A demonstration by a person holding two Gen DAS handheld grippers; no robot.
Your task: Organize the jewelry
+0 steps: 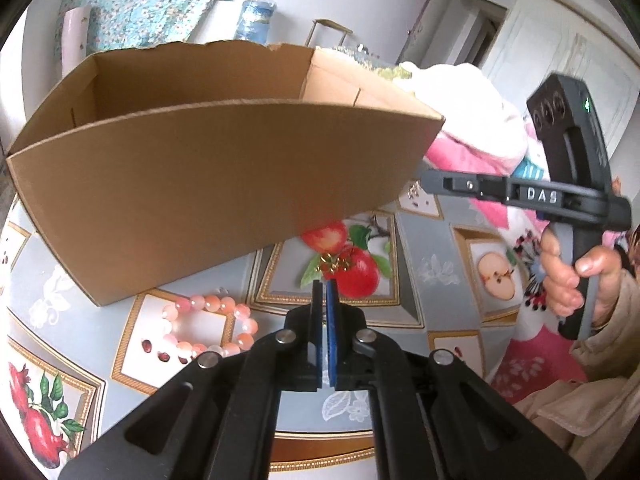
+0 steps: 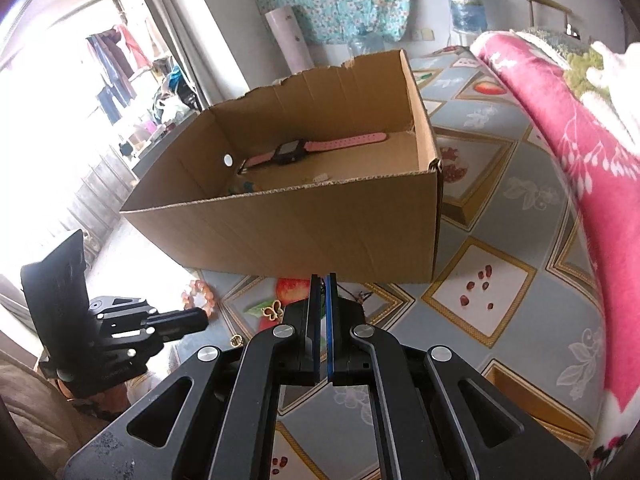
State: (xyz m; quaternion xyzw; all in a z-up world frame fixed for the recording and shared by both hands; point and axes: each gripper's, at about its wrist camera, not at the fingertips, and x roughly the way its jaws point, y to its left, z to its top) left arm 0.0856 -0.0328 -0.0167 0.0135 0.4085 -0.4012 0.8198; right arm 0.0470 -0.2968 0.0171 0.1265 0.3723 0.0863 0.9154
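Left gripper (image 1: 325, 282) pressed together; gold charm (image 1: 333, 263) sits right at the fingertips, can't tell whether pinched or just lying on the tablecloth (image 1: 436, 248) behind them. Right gripper (image 2: 323, 278) also pressed together, nothing between the fingers, tips low in front of the box's near wall.

Cardboard box (image 2: 304, 224) open-topped, far rim torn ragged, resting on the fruit-print tablecloth. Inside, seen from the right wrist view: pink watch (image 2: 316, 148) with black face lying flat along the far wall, plus some small bits near the front left corner, too small to identify.

Outside the box, still on the cloth:
- pink bead bracelet (image 1: 208, 328), near the box's near corner, left of the left gripper
- gold butterfly charm (image 2: 273, 310), just left of the right gripper's fingers, over a printed apple
- small gold ring (image 2: 236, 340), nearer the table edge than the butterfly

Hand (image 1: 568, 280) wrapped round the right gripper's handle, beige sleeve behind it. Pink floral blanket (image 2: 580, 152) piled at the right of the table.
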